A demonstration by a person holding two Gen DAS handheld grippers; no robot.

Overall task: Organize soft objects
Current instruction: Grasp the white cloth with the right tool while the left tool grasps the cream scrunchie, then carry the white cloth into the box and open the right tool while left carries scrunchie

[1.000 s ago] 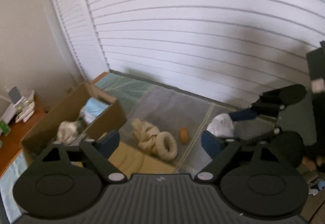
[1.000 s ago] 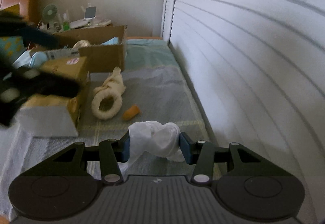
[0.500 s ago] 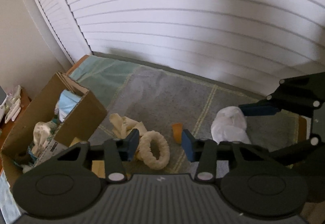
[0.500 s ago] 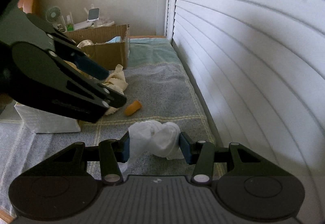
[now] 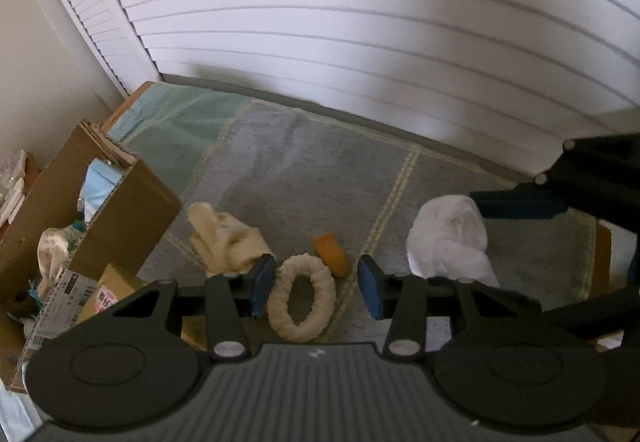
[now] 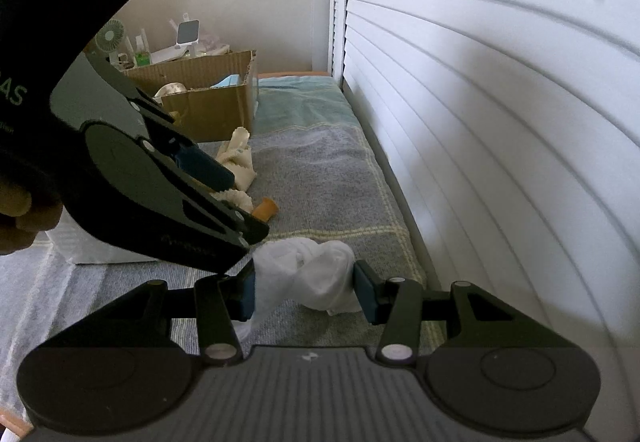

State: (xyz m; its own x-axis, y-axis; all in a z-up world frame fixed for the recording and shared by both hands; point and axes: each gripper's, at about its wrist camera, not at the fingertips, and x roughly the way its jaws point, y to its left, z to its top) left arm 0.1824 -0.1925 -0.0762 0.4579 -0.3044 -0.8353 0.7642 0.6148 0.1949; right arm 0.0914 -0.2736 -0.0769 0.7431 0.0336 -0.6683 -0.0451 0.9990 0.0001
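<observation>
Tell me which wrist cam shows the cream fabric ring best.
Left wrist. The cream fabric ring lies whole and unobstructed between the left gripper fingers, pads not touching it. In the right wrist view that gripper's body covers it; only a cream scrap peeks out.

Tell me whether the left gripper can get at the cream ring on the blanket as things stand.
Probably yes. The left gripper hangs over the cream ring, open, with nothing lying between. Its jaws have just been closing and stand only slightly wider than the ring. The orange piece lies close behind.
</observation>
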